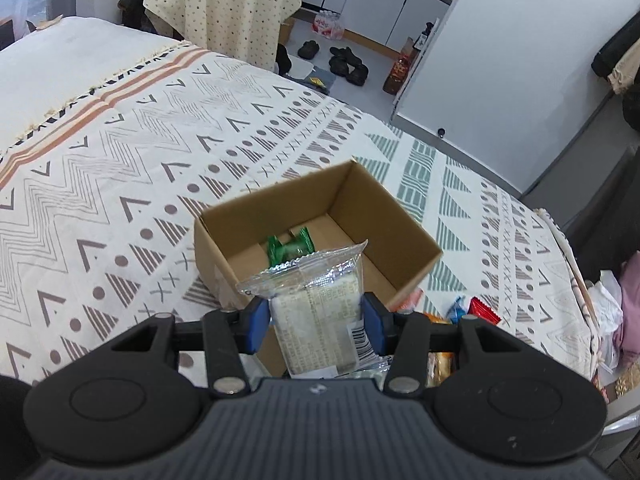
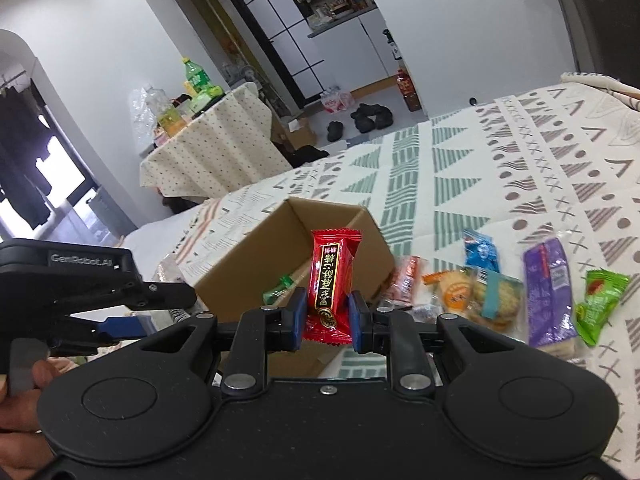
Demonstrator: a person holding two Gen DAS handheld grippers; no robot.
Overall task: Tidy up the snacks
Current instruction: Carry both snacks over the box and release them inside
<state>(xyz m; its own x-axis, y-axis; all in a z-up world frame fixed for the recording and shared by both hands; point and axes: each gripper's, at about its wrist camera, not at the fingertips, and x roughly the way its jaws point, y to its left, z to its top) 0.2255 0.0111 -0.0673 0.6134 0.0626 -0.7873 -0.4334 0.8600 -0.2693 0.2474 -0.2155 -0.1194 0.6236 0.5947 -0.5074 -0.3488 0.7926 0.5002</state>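
Note:
My left gripper (image 1: 316, 320) is shut on a clear-wrapped pale snack pack (image 1: 316, 300), held above the near edge of an open cardboard box (image 1: 384, 200) on the patterned bedspread. A green-wrapped snack (image 1: 290, 246) lies on the box floor. My right gripper (image 2: 327, 320) is shut on a red candy packet (image 2: 331, 276), held upright in front of the same cardboard box (image 2: 256, 256). The left gripper (image 2: 128, 326) shows at the left of the right wrist view, with a hand (image 2: 20, 408) behind it. Loose snacks lie right of the box: a purple pack (image 2: 548, 292), a green packet (image 2: 600, 300), a blue packet (image 2: 482, 250).
The bed's far edge drops to a floor with shoes (image 1: 344, 62) and a pack of bottles (image 1: 328, 26). A cloth-draped table (image 2: 212, 148) with bottles stands beyond the bed. More wrapped snacks (image 2: 472, 292) crowd the bedspread right of the box. A white cabinet panel (image 1: 500, 60) stands at the right.

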